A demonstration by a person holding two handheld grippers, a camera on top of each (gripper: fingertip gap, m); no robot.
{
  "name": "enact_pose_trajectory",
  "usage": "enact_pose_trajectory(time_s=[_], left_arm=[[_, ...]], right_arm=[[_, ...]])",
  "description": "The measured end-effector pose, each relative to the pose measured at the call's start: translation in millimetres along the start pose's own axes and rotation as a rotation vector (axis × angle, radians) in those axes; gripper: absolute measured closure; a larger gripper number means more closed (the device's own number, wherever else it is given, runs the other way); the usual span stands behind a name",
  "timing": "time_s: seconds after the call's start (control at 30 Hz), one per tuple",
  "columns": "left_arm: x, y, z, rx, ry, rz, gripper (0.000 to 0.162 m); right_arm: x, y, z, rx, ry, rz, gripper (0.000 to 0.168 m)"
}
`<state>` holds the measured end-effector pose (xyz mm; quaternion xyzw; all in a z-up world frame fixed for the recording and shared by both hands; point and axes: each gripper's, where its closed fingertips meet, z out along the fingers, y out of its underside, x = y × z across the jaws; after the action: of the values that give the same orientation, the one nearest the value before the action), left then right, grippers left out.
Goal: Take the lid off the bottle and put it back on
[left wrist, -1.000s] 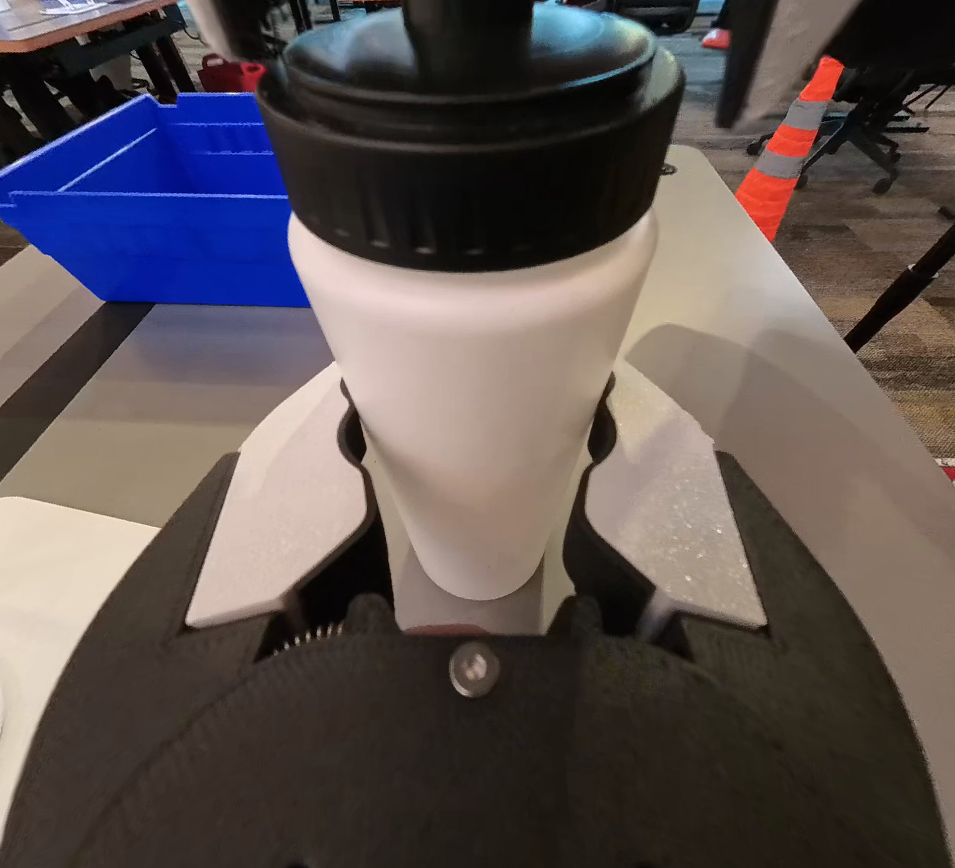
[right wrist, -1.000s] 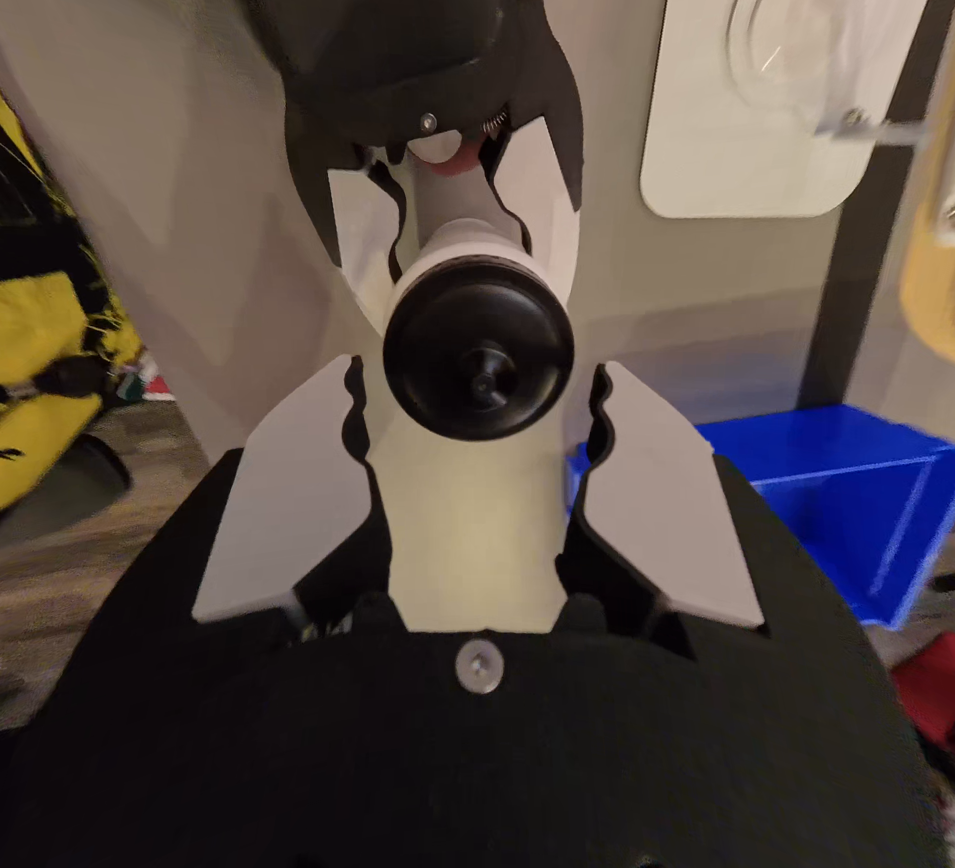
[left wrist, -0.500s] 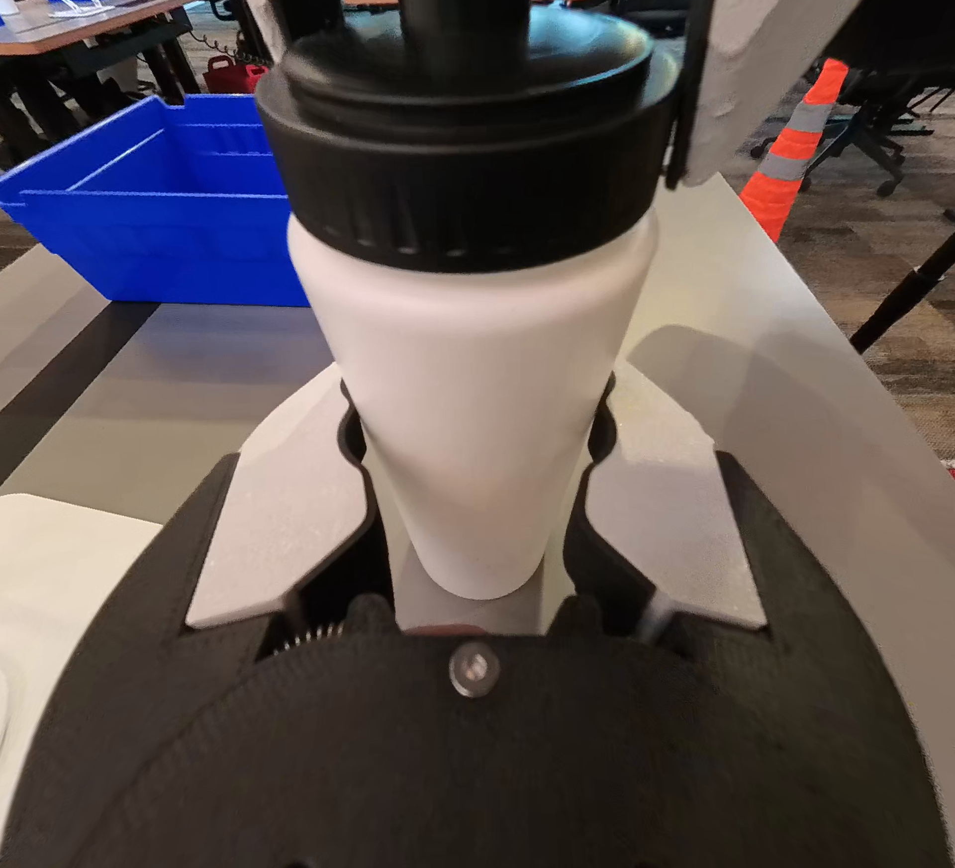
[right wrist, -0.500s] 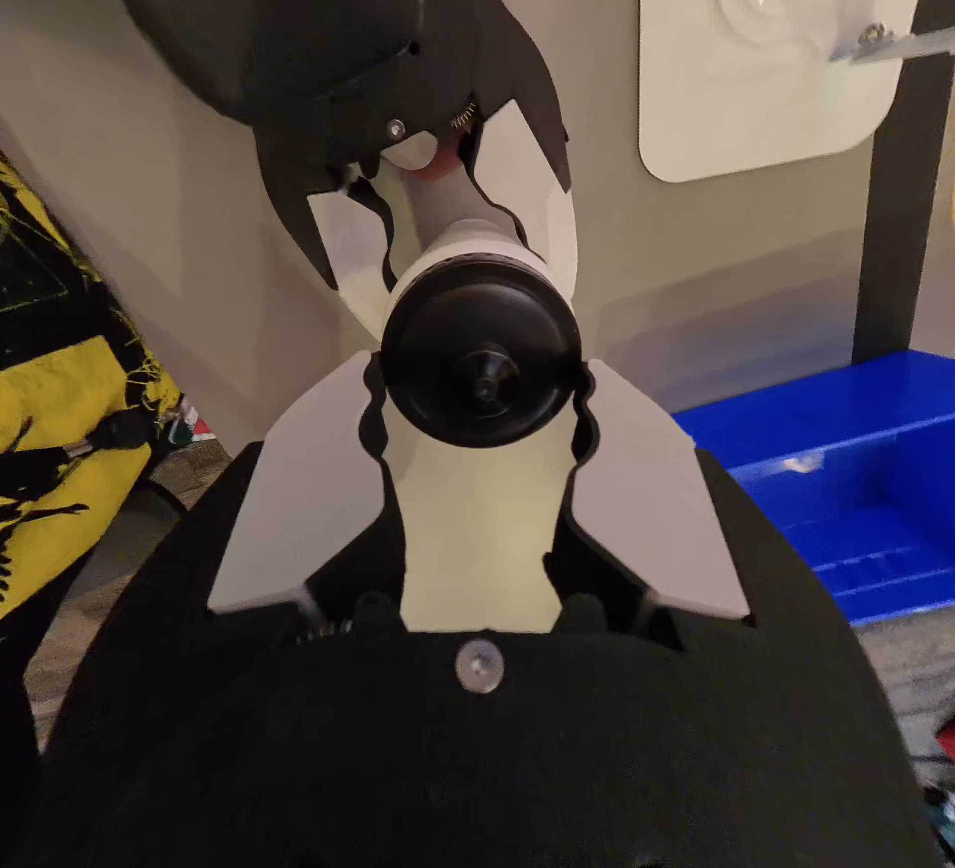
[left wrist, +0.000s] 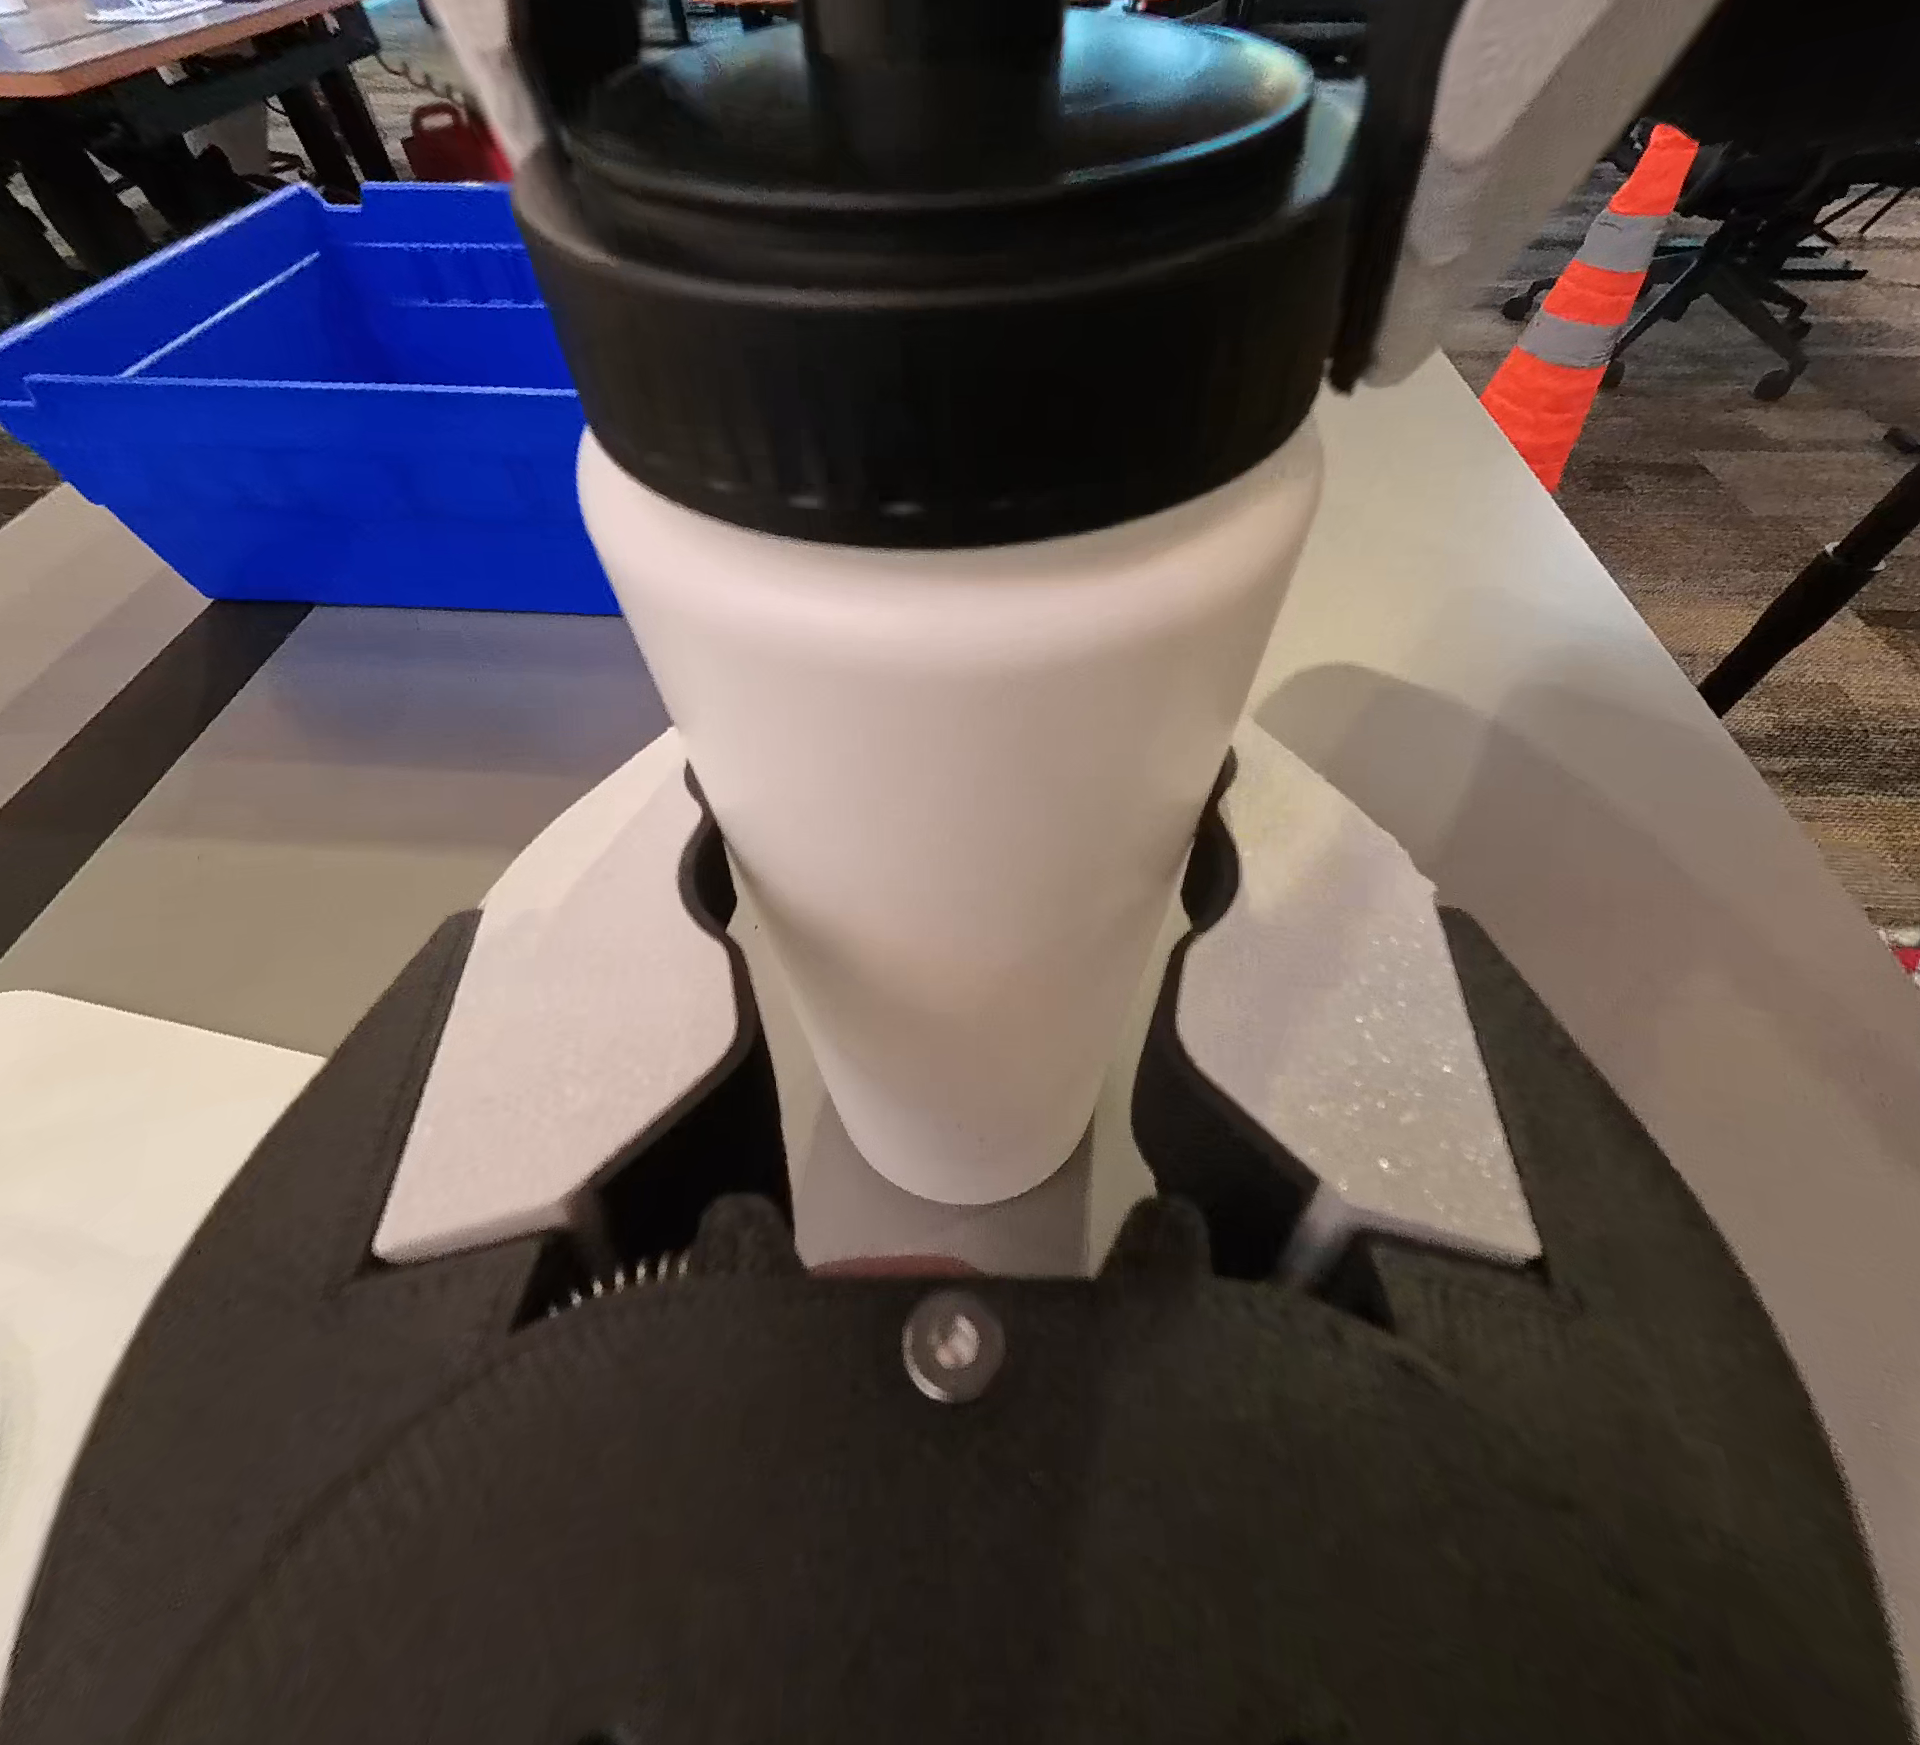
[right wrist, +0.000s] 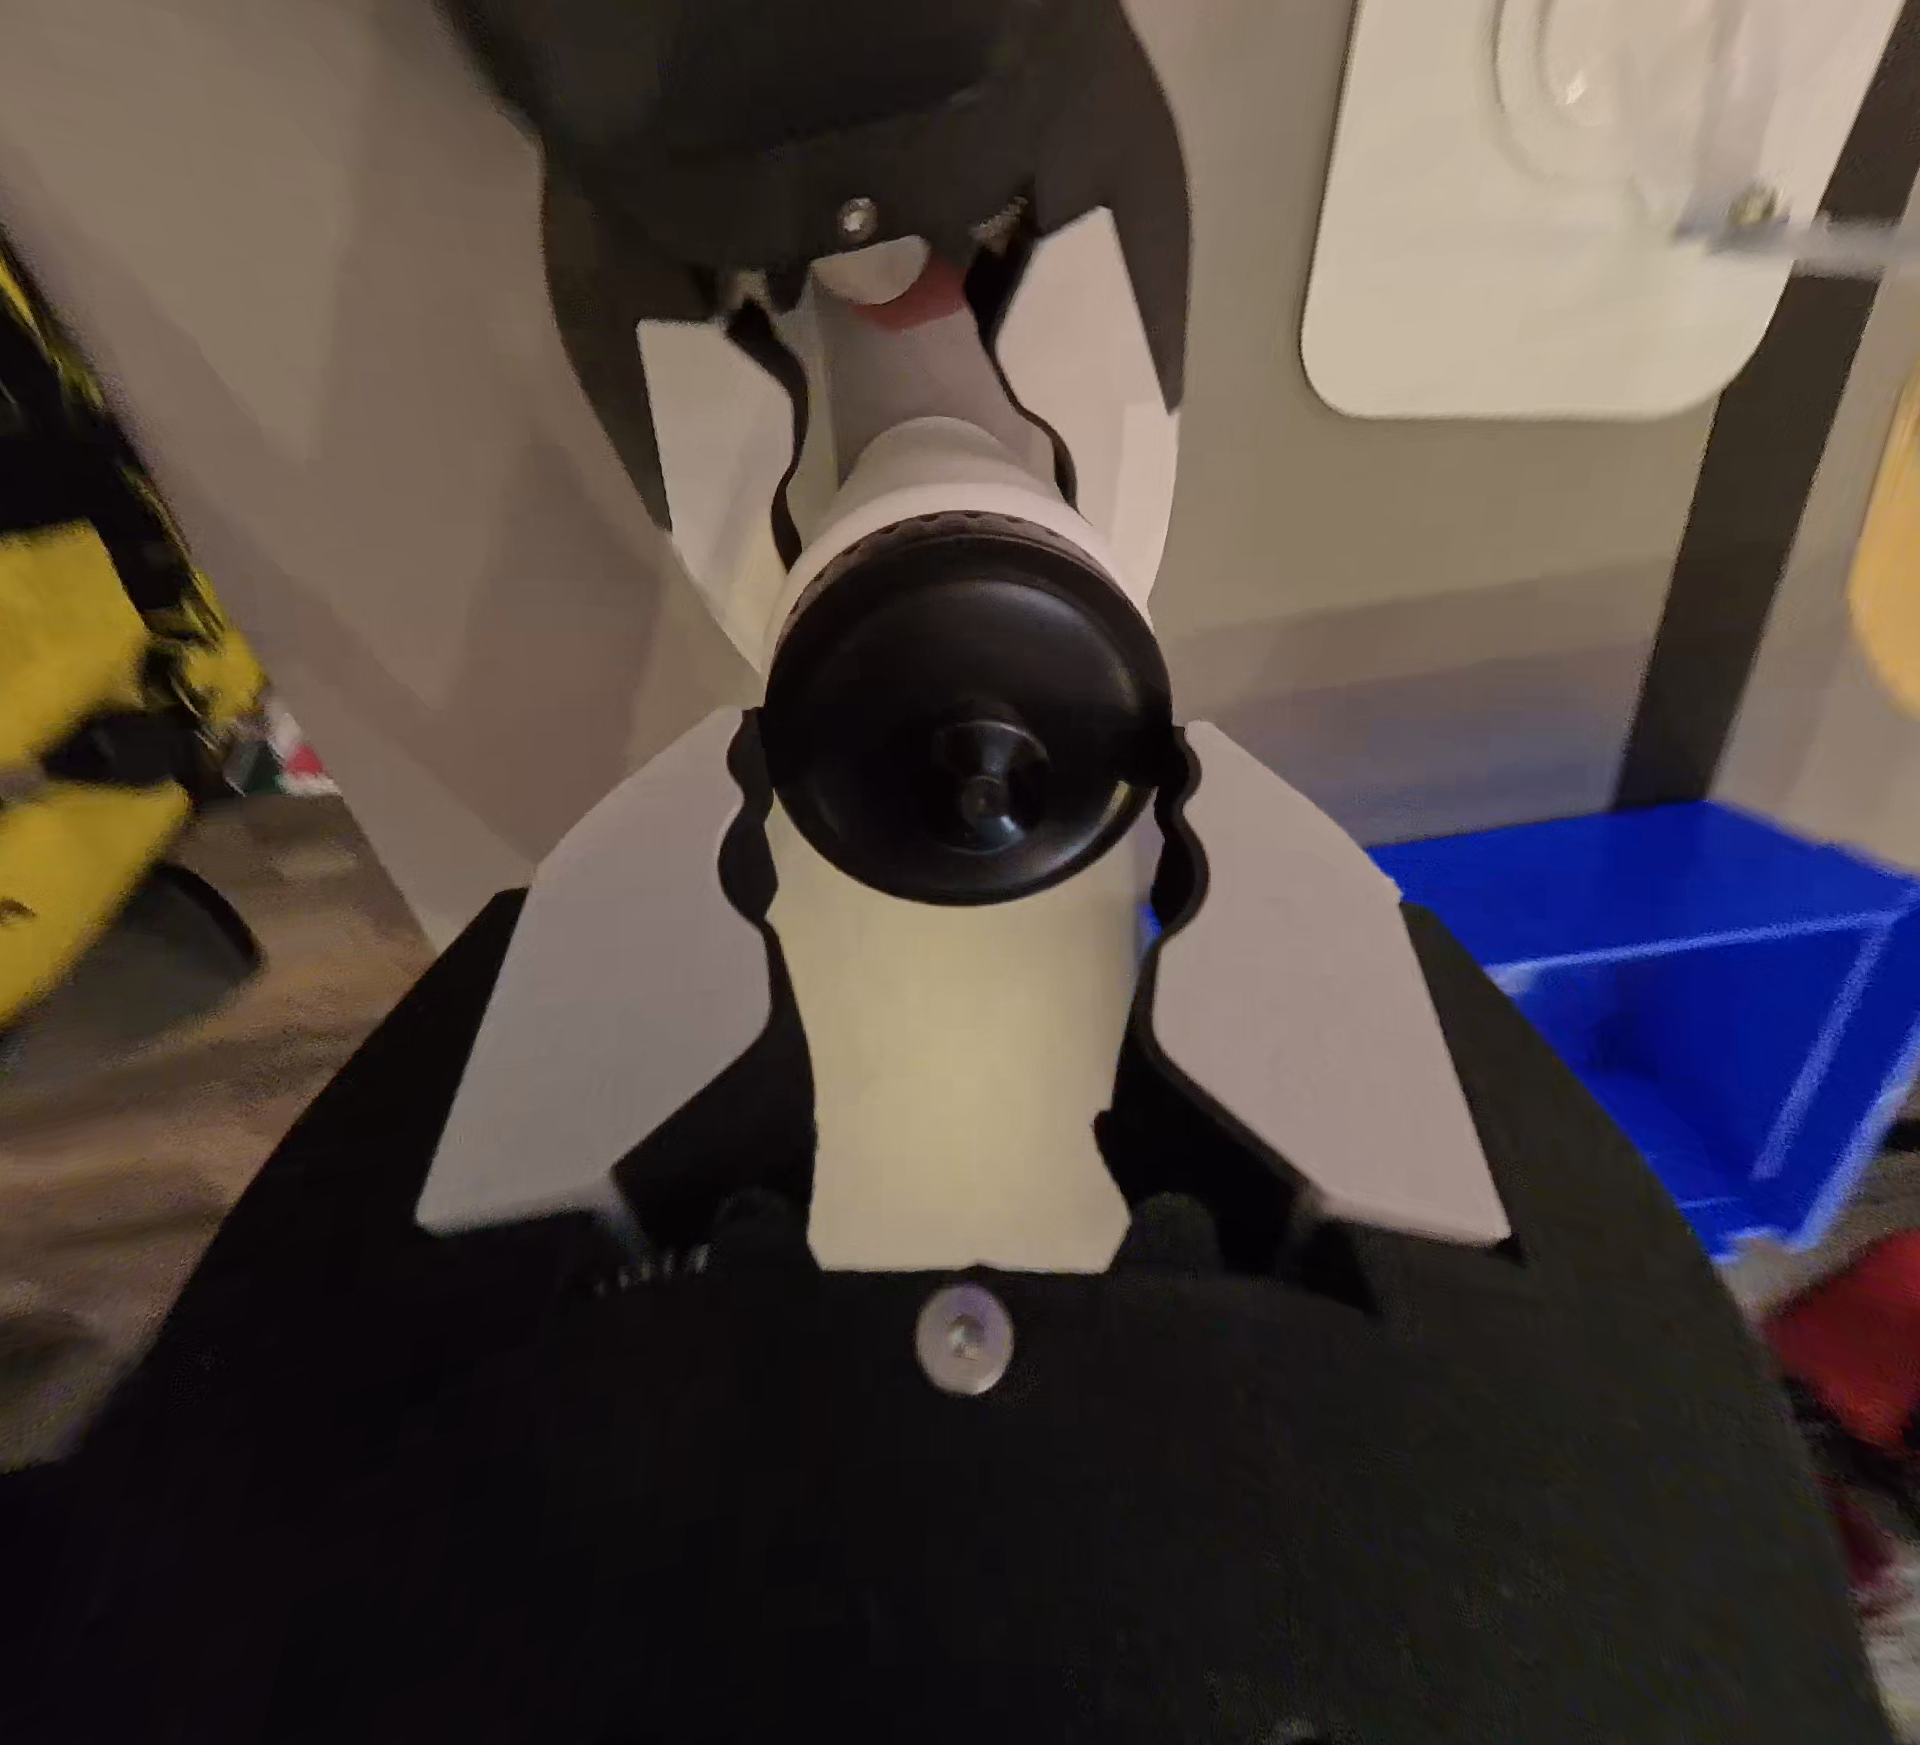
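Note:
A white bottle [left wrist: 956, 760] with a black screw lid [left wrist: 935, 365] and a spout stands upright in my left gripper [left wrist: 961, 791], which is shut on its lower body. In the right wrist view I look straight down on the lid [right wrist: 966, 719]. My right gripper [right wrist: 966, 760] is closed around the lid, with both fingertips touching its rim. Its fingers [left wrist: 1475, 33] show on either side of the lid in the left wrist view. The left gripper [right wrist: 925, 448] shows below it, holding the bottle [right wrist: 935, 469]. The lid sits on the bottle.
A blue bin [left wrist: 291, 407] stands at the far side of the grey table [left wrist: 1455, 656], also in the right wrist view [right wrist: 1662, 968]. A white board [right wrist: 1507, 137] carries a clear dish. An orange cone [left wrist: 1590, 313] stands on the floor to the right.
My right gripper came down over the lid and its fingers closed from open and apart to touching the lid's rim. The left gripper and bottle have stayed still.

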<state>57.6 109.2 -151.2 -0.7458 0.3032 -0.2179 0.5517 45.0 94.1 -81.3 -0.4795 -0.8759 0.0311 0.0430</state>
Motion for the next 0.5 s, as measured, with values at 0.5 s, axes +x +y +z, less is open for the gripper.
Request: enact_pose_trajectory(time_s=[0.5], left_arm=[[0.9, 0.1, 0.6, -0.002, 0.000, 0.012, 0.076]], right_arm=[[0.9, -0.1, 1.2, -0.010, 0.018, -0.294, 0.096]])
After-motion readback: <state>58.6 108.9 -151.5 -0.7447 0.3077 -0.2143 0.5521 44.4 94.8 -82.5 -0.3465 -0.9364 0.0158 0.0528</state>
